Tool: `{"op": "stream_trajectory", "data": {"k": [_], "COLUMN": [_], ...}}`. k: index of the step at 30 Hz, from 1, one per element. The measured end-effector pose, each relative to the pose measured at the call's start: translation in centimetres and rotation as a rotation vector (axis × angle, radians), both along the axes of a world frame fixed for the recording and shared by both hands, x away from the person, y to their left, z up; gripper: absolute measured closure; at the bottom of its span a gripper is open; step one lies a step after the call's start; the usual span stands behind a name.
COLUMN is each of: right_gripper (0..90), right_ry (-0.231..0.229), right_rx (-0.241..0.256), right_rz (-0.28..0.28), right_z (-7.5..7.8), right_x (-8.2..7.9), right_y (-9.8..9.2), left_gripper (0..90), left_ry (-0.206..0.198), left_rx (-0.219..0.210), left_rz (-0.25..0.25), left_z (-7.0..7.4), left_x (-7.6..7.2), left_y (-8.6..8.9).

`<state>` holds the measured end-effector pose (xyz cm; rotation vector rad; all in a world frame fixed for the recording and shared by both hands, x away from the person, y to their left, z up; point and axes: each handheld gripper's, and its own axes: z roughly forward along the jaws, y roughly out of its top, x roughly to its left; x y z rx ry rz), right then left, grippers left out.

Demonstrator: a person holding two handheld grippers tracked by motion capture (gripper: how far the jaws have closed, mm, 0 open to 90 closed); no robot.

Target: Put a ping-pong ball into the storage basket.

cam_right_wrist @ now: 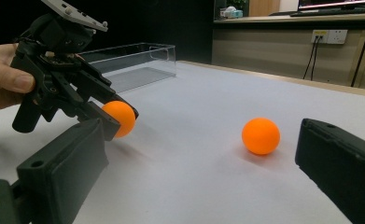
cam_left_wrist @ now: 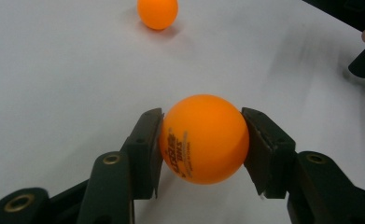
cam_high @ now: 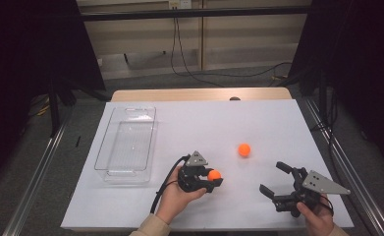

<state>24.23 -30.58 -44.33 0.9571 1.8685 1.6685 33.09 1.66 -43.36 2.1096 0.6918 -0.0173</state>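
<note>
The left gripper (cam_high: pixel 210 181) is clamped on a small orange plastic ball with dark printed lettering (cam_left_wrist: pixel 203 139). In the left gripper view the two black pads press the ball's opposite sides at about its widest line, probably because a smooth, light sphere would squirt out if pinched higher or lower. The ball seems to sit at or just above the white table cover (cam_high: pixel 278 128); whether it touches cannot be told. The person's left hand (cam_high: pixel 177 194) wraps the gripper's body from below and behind, with the forearm coming in from the near edge and the jaws pointing right and a little far.

The right gripper (cam_high: pixel 274 183) stands wide apart with nothing between its jaws. It rests low at the near right of the table, aimed left and far, and the right hand (cam_high: pixel 317 216) grips it from the near side. That pose suggests it waits, lined up toward the second plain orange ball (cam_high: pixel 244 149), which lies loose on the cover between the two grippers and a little farther away.

A clear rectangular plastic bin (cam_high: pixel 125 145) stands at the left of the table, near the left gripper and apart from both balls. It looks the likely place for the held ball, so the left hand is well set to carry it there.
</note>
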Motion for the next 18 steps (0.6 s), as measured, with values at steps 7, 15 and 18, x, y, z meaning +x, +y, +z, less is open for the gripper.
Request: {"op": "stream_trajectory", "data": {"k": [7, 15, 18], "right_gripper": [1.6, 1.7, 1.7], "right_ry": [-0.001, 0.000, 0.001], "right_rx": [0.000, 0.001, 0.001], "right_rz": [0.000, 0.001, 0.001], "right_z": [0.00, 0.00, 0.01], "right_x": [-0.01, -0.03, -0.04], "right_y": [0.01, 0.01, 0.00], "left_gripper": [50.8, 50.9, 50.9], "left_ry": [0.007, 0.002, -0.003], "left_rx": [-0.007, -0.007, -0.009], "left_rz": [0.012, 0.020, 0.026], "left_z": [0.31, 0.65, 0.78], "left_x": [0.09, 0.24, 0.29], "left_y": [0.29, 0.75, 0.92]}}
